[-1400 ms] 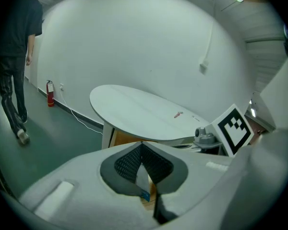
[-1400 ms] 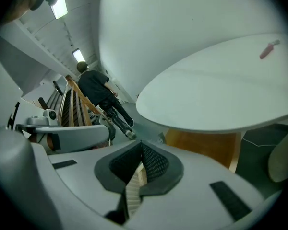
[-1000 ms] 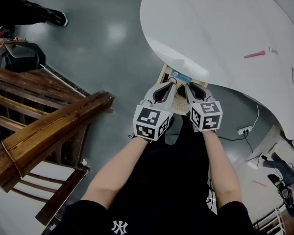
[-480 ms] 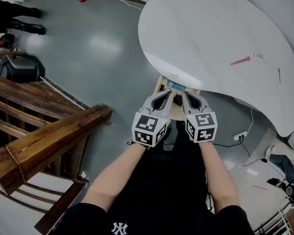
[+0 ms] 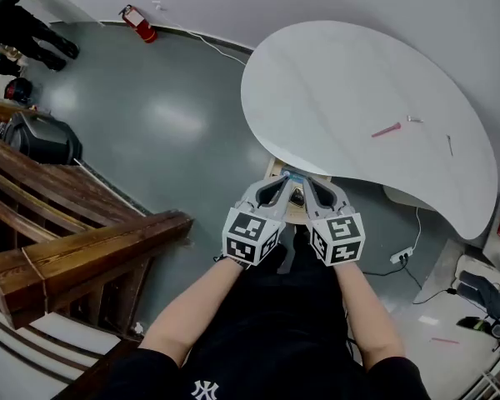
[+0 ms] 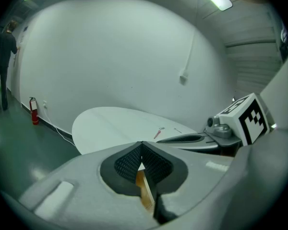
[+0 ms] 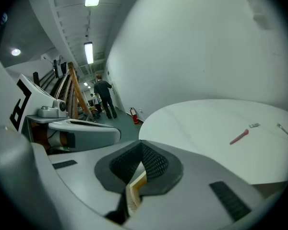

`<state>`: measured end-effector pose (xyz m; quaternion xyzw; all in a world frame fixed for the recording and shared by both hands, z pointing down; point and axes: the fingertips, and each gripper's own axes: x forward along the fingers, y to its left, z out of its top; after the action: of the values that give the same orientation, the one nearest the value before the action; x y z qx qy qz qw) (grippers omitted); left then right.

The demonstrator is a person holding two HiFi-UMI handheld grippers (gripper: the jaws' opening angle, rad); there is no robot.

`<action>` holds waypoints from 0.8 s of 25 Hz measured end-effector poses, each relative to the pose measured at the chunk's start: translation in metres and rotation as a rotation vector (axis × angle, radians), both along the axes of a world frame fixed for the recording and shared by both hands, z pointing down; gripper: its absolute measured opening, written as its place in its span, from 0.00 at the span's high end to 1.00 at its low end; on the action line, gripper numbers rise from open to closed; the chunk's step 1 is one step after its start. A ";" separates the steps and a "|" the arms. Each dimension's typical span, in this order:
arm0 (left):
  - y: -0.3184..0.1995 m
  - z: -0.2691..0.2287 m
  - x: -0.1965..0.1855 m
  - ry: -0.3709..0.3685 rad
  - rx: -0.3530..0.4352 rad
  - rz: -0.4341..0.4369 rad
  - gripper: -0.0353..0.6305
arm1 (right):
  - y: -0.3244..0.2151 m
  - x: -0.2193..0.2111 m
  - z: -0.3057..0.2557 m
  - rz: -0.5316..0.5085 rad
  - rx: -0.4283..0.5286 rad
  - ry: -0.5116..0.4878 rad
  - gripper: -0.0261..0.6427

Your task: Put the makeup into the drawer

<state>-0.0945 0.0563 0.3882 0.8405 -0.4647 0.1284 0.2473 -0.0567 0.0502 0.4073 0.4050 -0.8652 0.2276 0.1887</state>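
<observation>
A small open wooden drawer box (image 5: pixel 289 209) hangs between my two grippers, below the near edge of the white table (image 5: pixel 358 82), with something blue (image 5: pixel 296 176) at its far end. My left gripper (image 5: pixel 281 180) (image 6: pixel 142 145) is shut on a thin wooden wall (image 6: pixel 144 191) of it. My right gripper (image 5: pixel 306 180) (image 7: pixel 141 146) is shut on another wall (image 7: pixel 134 190). A pink makeup stick (image 5: pixel 387 129) (image 6: pixel 158 133) (image 7: pixel 240 137) lies on the table's far part. A small silvery piece (image 5: pixel 412 119) and a thin stick (image 5: pixel 448 144) lie near it.
A dark wooden stair railing (image 5: pixel 83 252) runs along the left. A black bag (image 5: pixel 42 140) stands beside it, and a person (image 5: pixel 17 27) and a red fire extinguisher (image 5: pixel 139 19) are at the far wall. A power strip (image 5: pixel 397 257) with cables lies on the floor at right.
Both grippers have come up side by side with the wooden box between them. The view has risen too, so the table and floor look smaller and farther below.
</observation>
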 end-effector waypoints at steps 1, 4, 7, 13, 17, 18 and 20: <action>0.001 -0.007 0.000 0.001 0.010 0.003 0.93 | 0.001 -0.001 -0.009 0.001 0.014 -0.003 0.94; 0.003 -0.028 0.001 0.003 0.043 0.013 0.93 | 0.000 -0.001 -0.035 0.004 0.060 -0.003 0.94; 0.008 -0.047 0.006 0.010 0.074 0.020 0.93 | 0.004 0.003 -0.057 0.010 0.099 0.001 0.94; 0.018 -0.087 0.011 0.003 0.156 0.048 0.93 | 0.012 0.006 -0.097 0.025 0.173 -0.004 0.94; 0.024 -0.112 0.014 -0.001 0.207 0.056 0.93 | 0.020 0.007 -0.123 0.031 0.221 -0.013 0.94; 0.026 -0.117 0.015 -0.001 0.216 0.057 0.93 | 0.022 0.007 -0.128 0.032 0.231 -0.016 0.94; 0.027 -0.124 0.015 0.000 0.231 0.057 0.93 | 0.023 0.007 -0.135 0.034 0.248 -0.018 0.94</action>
<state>-0.0792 0.0836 0.2641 0.8763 -0.4522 0.0812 0.1452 -0.0497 0.0734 0.2718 0.4376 -0.8814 0.1258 0.1255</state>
